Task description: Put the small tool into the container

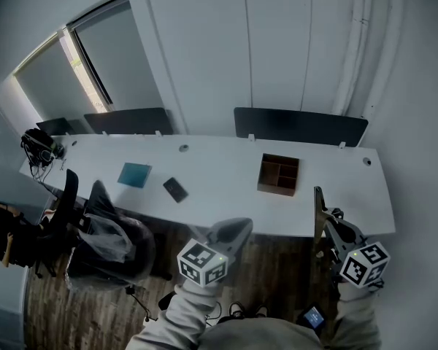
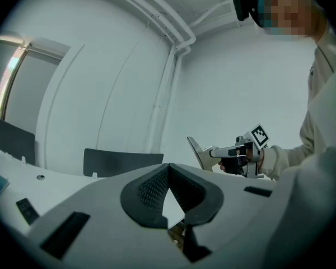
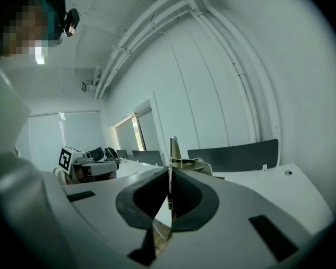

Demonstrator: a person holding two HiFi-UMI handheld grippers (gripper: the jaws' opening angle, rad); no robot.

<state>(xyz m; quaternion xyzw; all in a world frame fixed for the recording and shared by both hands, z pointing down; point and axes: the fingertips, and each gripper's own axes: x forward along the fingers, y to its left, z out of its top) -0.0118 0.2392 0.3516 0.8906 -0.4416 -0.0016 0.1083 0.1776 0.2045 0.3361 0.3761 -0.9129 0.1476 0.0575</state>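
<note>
On the long white table (image 1: 219,195) stands a brown wooden container (image 1: 279,174) with several compartments, right of centre. A small dark tool (image 1: 175,189) lies flat left of centre, also seen as the small dark tool (image 2: 27,209) in the left gripper view. Both grippers hang in front of the table's near edge, away from both things. My left gripper (image 1: 232,232) (image 2: 168,170) is shut with nothing in it. My right gripper (image 1: 319,201) (image 3: 171,150) is shut too and empty, nearer the container's side.
A blue square pad (image 1: 134,174) lies left of the tool. Headphones (image 1: 38,146) sit at the table's left end. A chair wrapped in plastic (image 1: 109,239) stands at the near left. Dark panels (image 1: 299,126) line the table's far edge by the wall.
</note>
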